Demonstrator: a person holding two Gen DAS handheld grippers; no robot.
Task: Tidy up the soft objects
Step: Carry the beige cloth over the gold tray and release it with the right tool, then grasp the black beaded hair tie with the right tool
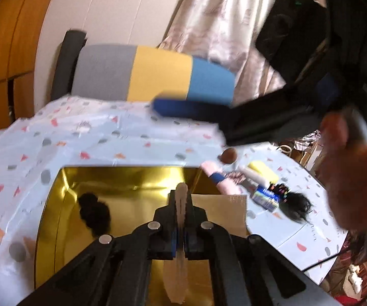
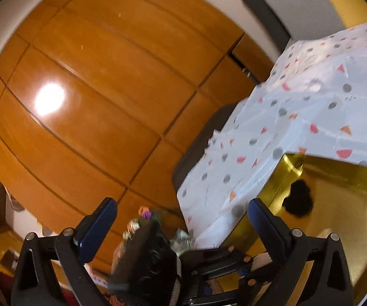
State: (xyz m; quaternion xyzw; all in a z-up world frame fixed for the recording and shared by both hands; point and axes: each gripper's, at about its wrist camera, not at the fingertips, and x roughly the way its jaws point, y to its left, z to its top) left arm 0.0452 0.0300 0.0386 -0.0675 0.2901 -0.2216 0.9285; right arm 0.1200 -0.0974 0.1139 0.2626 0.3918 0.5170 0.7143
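My left gripper (image 1: 182,197) is shut on a thin, pale pink flat soft piece (image 1: 177,275), seen edge-on between the pads. It hangs over the open gold box (image 1: 122,178), where a black fluffy item (image 1: 94,211) lies at the left. The right gripper (image 2: 182,225) stands open with nothing between its fingers, off the table's left corner beside the gold box (image 2: 336,178). One of its blue pads (image 1: 183,107) crosses the left wrist view above the table. A pink roll with a blue band (image 1: 219,178), a yellow sponge (image 1: 264,170) and a black hair tuft (image 1: 298,206) lie right of the box.
A spotted pale tablecloth (image 1: 81,140) covers the table. A brown ball (image 1: 229,155) and a blue-white pack (image 1: 266,199) lie among the items. A striped chair back (image 1: 158,76) stands behind. A blurred hand (image 1: 356,173) is at the right. Wooden cabinet doors (image 2: 94,89) fill the right wrist view.
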